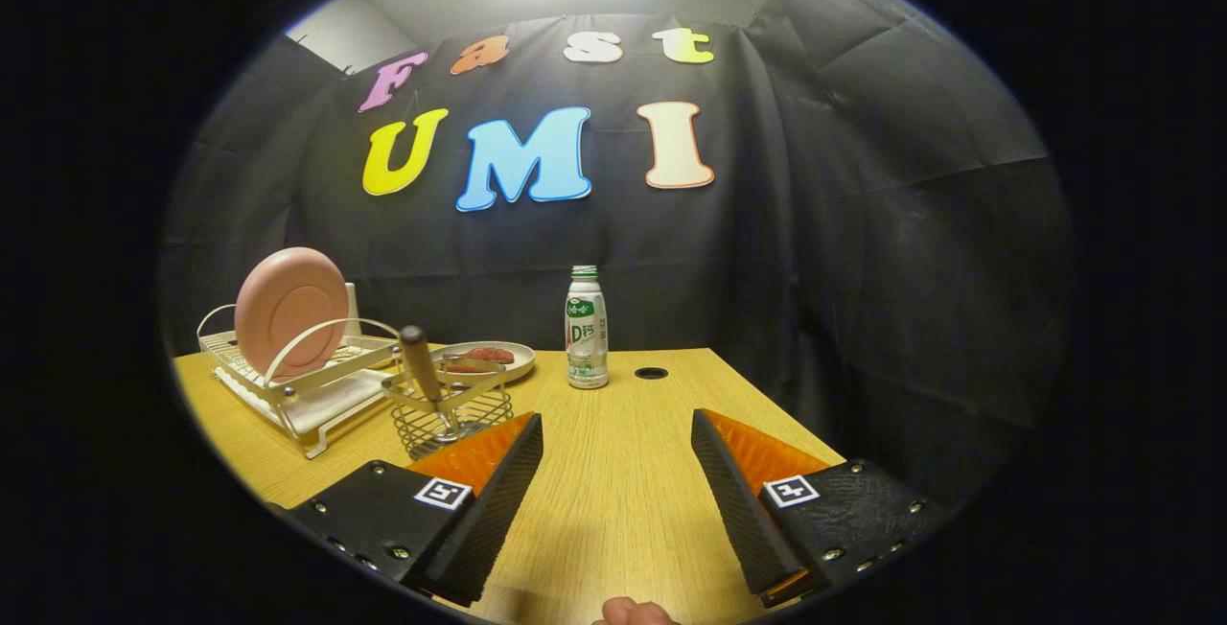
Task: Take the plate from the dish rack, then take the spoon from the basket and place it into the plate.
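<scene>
gripper [617, 433] fingers wide, empty; plate [290, 309] upright in dish rack [316, 385]; spoon [422, 371] in basket [451, 414].

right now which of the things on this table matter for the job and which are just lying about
For the job: pink plate upright in the dish rack; spoon in the wire basket; hand-held gripper, fingers open.

Lying about: bottle; shallow dish of food.

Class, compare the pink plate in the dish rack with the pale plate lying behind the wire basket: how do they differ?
The pink plate stands on edge in the dish rack; the pale plate lies flat on the table. The pink plate is bare; the pale plate holds reddish food. Both are round and lie beyond the open gripper, whose fingers hold nothing.
</scene>
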`<state>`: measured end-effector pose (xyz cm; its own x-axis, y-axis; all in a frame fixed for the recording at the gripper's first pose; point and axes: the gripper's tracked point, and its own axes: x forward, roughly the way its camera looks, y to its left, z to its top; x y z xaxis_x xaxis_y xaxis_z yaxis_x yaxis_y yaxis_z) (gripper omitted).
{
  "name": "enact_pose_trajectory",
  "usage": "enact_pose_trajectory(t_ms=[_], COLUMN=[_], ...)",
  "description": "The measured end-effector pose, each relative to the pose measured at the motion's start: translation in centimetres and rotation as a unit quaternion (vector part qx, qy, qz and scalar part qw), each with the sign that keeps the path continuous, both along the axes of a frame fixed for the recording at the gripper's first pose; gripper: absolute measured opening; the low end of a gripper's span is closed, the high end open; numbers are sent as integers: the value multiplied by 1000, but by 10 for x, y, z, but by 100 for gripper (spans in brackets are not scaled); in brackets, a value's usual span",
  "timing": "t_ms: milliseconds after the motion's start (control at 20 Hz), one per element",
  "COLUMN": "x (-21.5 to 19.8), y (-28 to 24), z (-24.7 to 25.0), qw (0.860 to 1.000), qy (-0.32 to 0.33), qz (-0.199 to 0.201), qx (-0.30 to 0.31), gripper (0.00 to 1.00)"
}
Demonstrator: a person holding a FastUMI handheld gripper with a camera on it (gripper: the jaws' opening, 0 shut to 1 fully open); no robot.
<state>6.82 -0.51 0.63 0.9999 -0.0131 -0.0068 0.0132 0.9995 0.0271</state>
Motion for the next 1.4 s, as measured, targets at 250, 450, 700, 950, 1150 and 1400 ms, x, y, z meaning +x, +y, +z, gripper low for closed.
enact_pose_trajectory(t_ms=[250, 450, 700, 950, 1150, 1400], x=[6, -14, -45, -53, -41, -35], y=[-18, -18, 20, 68, 119, 189], z=[30, 78, 143, 192, 221, 244], qw=[1000, 999, 1000, 999, 998, 999], qy=[-11, -19, -19, -25, -39, -22], qz=[-21, -33, -22, -36, -39, -13], qx=[-1, -11, -10, -6, -19, -21], gripper=[95, 95, 96, 95, 96, 95])
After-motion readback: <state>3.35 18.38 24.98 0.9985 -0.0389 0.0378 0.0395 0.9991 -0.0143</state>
